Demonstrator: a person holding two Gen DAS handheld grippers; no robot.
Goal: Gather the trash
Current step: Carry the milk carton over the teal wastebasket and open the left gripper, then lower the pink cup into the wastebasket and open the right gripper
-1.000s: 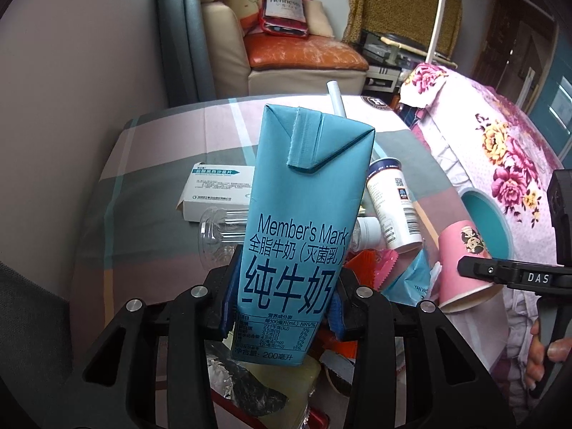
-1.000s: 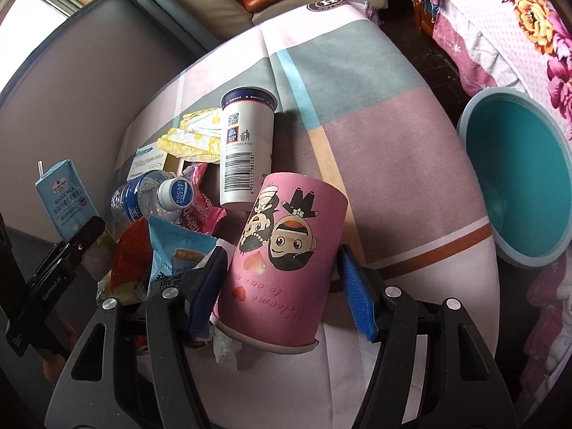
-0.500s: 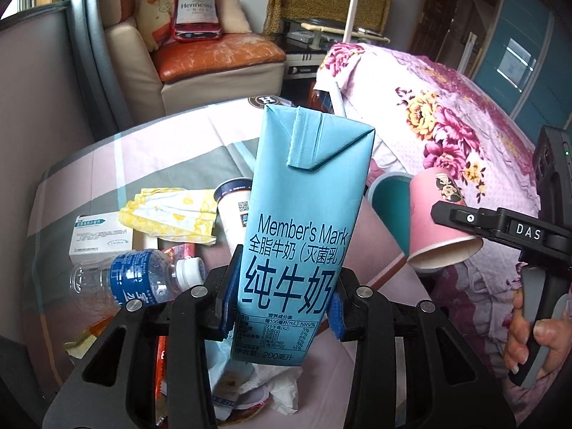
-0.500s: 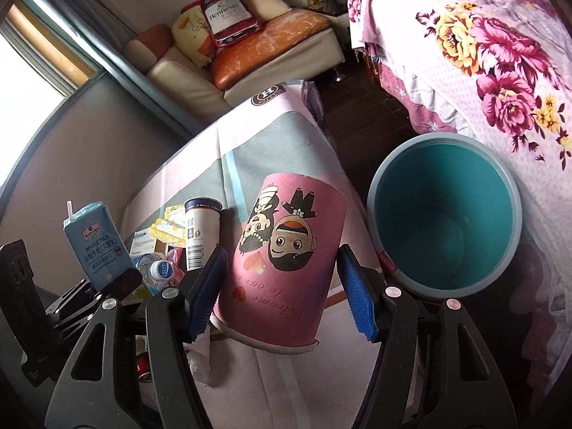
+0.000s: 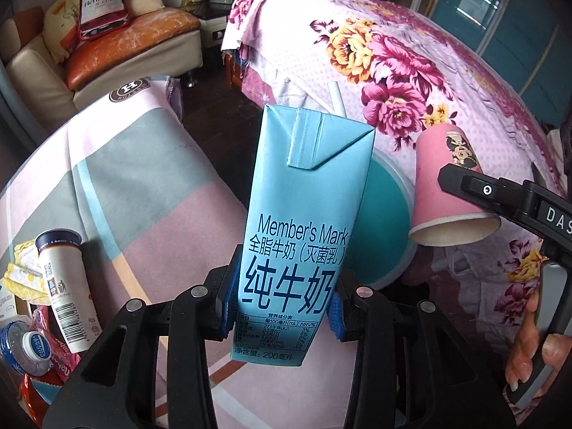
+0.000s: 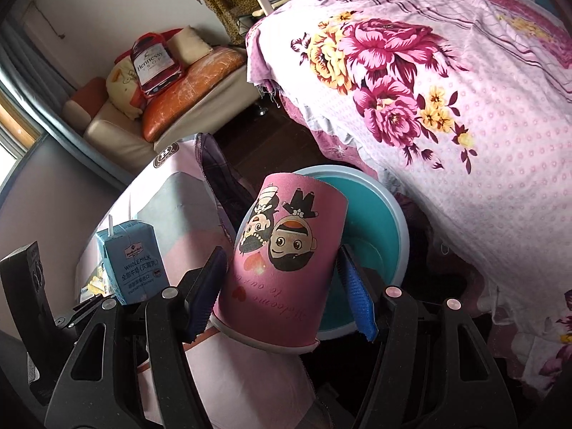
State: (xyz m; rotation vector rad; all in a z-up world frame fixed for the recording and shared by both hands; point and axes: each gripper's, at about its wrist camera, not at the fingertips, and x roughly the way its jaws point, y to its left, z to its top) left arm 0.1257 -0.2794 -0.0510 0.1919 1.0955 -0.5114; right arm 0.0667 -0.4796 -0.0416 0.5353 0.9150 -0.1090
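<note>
Far off to my left I see a sofa [image 6: 118, 132] with an orange cushion [image 5: 132, 50], and a bottle-shaped Hennessy pillow [image 6: 153, 64] lies on it. On my right a floral bedspread [image 6: 447, 107] drapes down toward the dark floor [image 5: 218, 107]

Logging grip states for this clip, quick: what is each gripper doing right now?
Left gripper: closed on the blue milk carton, held upright.
Right gripper: closed on the pink paper cup, rim toward the camera.

A blue milk carton [image 5: 304, 236] with a straw and an upside-down pink paper cup [image 6: 282, 268] hang beside the teal bin [image 6: 386, 236].
</note>
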